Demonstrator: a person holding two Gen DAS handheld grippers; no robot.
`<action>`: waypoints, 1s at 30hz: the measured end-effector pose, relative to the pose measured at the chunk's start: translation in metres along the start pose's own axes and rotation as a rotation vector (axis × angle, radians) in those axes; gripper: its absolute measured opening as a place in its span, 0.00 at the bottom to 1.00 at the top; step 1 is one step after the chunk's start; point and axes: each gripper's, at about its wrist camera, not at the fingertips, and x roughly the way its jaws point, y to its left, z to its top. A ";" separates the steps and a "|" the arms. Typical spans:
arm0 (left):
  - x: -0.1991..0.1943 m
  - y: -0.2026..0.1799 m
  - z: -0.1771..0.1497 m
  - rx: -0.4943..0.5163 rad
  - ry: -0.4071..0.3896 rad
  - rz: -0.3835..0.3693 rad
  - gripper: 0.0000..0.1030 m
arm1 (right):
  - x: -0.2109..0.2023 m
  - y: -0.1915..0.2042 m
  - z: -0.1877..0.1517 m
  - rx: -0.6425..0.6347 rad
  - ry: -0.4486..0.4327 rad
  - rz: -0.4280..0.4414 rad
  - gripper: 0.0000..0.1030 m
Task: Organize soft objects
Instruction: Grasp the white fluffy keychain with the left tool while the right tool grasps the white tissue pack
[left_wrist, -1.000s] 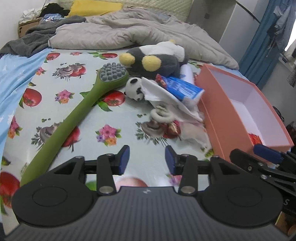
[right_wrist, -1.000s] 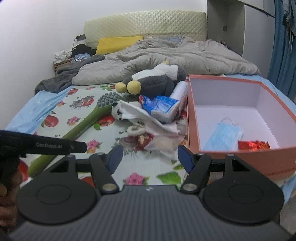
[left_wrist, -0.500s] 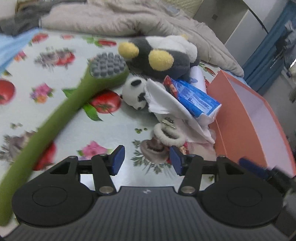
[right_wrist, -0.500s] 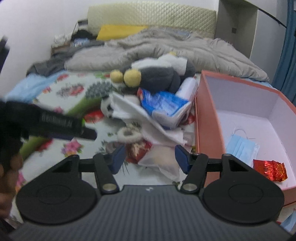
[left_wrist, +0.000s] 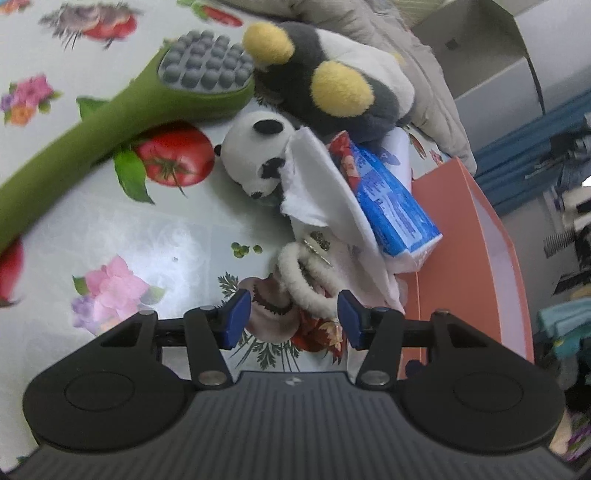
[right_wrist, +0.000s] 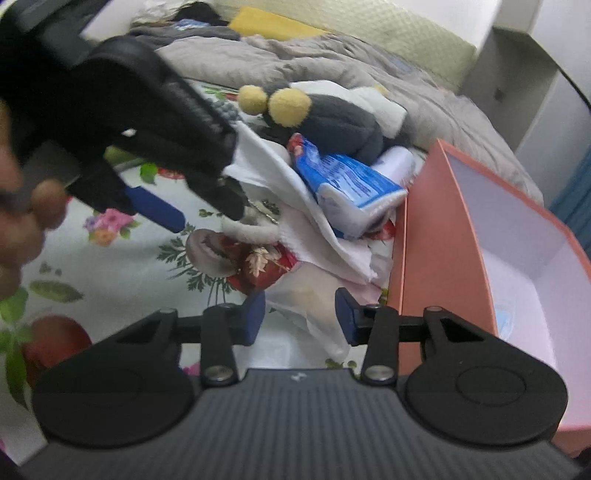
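Across lower frame, fruit-and-flower printed cloth (left_wrist: 110, 229) lying under soft pile; grey duvet (right_wrist: 295, 62) bunching upper centre. Blue tissue pack (left_wrist: 391, 206) lettering unreadable. Left gripper (left_wrist: 293, 314) gaping around fluffy white scrunchie (left_wrist: 299, 284); right gripper (right_wrist: 300, 314) gaping over white tissue (right_wrist: 317, 317), beside orange box (right_wrist: 443, 240).

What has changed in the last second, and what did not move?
Both grippers moved forward into the pile. The left gripper now has its open jaws around the fluffy white hair tie; the right gripper, also open, reaches the white tissue. Nothing is gripped. The plush toys, tissue pack and orange box stayed.
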 end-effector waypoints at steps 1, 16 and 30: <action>0.002 0.001 0.001 -0.016 0.004 -0.004 0.56 | 0.000 0.001 0.000 -0.026 -0.006 0.000 0.41; 0.028 0.001 0.015 -0.069 0.015 -0.005 0.27 | 0.015 0.016 -0.013 -0.232 0.003 -0.019 0.16; -0.010 -0.005 0.005 -0.014 -0.060 -0.013 0.09 | -0.003 0.012 -0.012 -0.242 -0.018 -0.007 0.03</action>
